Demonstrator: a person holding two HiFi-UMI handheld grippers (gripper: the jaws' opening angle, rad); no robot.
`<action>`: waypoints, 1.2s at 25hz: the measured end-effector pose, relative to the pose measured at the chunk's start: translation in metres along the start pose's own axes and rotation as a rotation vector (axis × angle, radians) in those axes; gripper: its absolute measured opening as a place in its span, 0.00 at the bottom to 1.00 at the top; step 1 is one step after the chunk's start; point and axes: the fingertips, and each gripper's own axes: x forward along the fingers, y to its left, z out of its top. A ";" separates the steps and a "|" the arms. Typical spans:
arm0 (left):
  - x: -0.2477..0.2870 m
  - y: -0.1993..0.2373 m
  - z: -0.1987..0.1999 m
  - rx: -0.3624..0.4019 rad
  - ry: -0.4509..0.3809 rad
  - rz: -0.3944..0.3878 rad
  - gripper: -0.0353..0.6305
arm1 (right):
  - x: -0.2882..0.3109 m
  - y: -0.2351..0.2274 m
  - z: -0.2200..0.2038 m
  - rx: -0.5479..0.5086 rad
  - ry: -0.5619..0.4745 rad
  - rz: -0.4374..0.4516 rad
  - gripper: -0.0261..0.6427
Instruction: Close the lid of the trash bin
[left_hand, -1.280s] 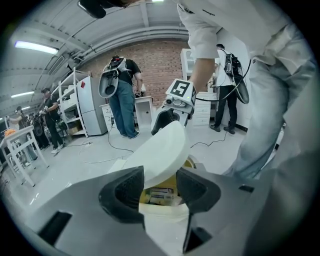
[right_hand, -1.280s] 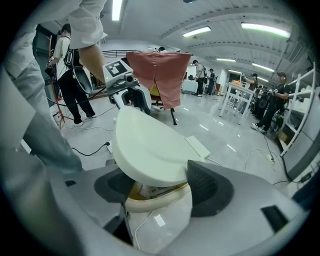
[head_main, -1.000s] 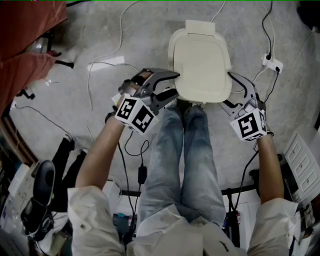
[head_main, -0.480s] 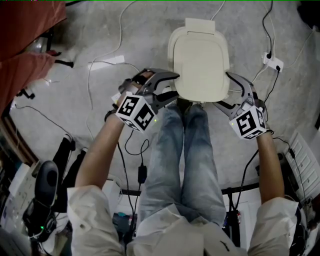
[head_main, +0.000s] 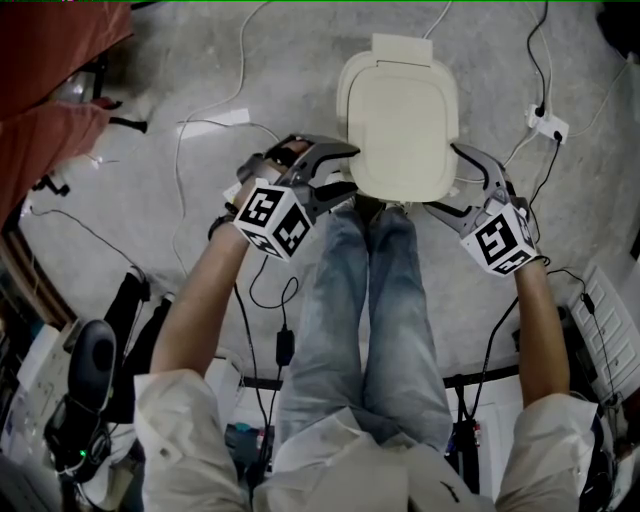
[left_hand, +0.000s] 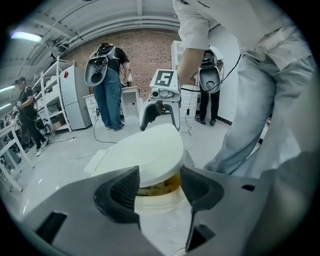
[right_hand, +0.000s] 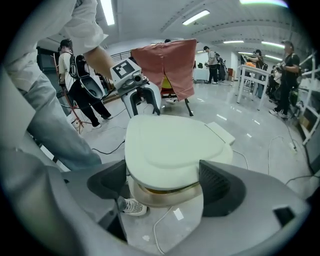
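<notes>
Flanking the lid (head_main: 400, 120), L gripper (head_main: 350, 167) and R gripper (head_main: 447, 178) have jaws apart, both just been opening. Lid's edge sits btwn each pair, pads off it, nothing gripped. Lid lies nearly flat on trash bin (right_hand: 166, 197), thin gap at near edge. Bin stands on floor (head_main: 250, 70), power strip (head_main: 546, 126) beyond.

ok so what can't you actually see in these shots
- Bin contents: the lid covers them; the left gripper view shows only a yellowish sliver under it.
- Bin body: hidden beneath the lid in the head view; in their own views the left gripper and right gripper block its lower part.
- Red cloth: cut off by the head view's left edge; what it drapes over is hidden.
</notes>
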 end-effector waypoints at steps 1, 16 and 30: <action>0.001 -0.001 -0.001 0.000 0.004 -0.007 0.45 | 0.001 0.000 -0.001 0.000 0.003 0.002 0.72; 0.014 -0.005 -0.013 -0.171 -0.006 -0.087 0.46 | 0.015 -0.001 -0.009 0.118 -0.001 0.031 0.72; 0.029 0.001 -0.019 -0.225 0.015 -0.032 0.33 | 0.027 -0.010 -0.018 0.130 0.033 -0.050 0.56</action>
